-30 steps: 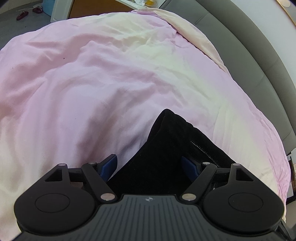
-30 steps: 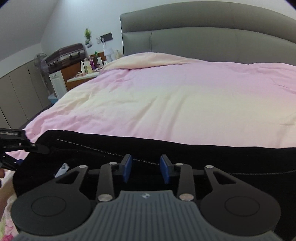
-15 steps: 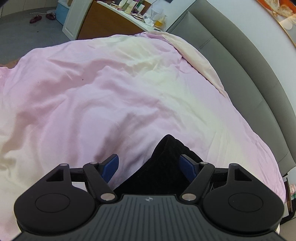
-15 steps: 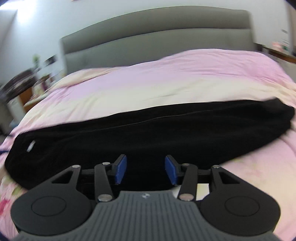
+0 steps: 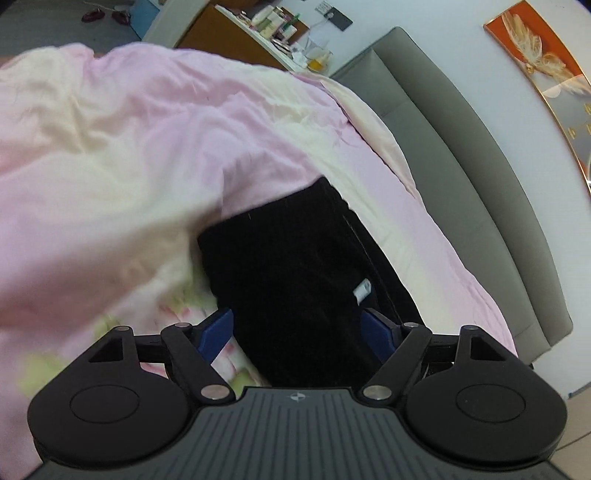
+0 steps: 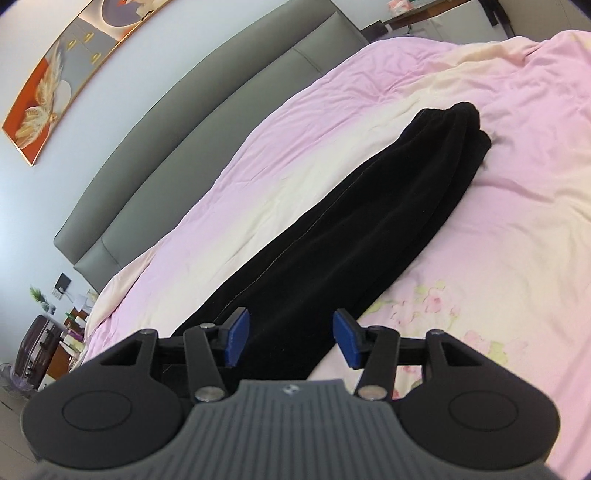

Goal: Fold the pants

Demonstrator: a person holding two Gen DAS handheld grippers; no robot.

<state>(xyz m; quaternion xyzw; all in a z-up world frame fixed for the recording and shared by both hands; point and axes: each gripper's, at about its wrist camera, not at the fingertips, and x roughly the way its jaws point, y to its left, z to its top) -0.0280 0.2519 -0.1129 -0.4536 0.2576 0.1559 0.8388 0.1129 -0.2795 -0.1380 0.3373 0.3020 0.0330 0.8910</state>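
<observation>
Black pants (image 6: 351,229) lie in a long narrow strip on the pink and cream duvet (image 6: 517,221). In the right wrist view the strip runs away from me, its far end bunched near the upper right. My right gripper (image 6: 291,341) is open above the near part of the strip and holds nothing. In the left wrist view the pants (image 5: 295,277) show a white tag (image 5: 362,290) near their right edge. My left gripper (image 5: 299,330) is wide open over that end, with a fingertip on either side and nothing held.
A grey padded headboard (image 6: 184,147) runs along the far side of the bed. A framed orange picture (image 6: 48,103) hangs above it. A wooden bedside unit with bottles (image 5: 251,37) stands past the bed's far corner. Shoes (image 5: 107,14) lie on the floor.
Both grippers have pulled back and swung round. The right gripper's jaws have opened wider. More of the pants shows in both views, lying flat on the duvet.
</observation>
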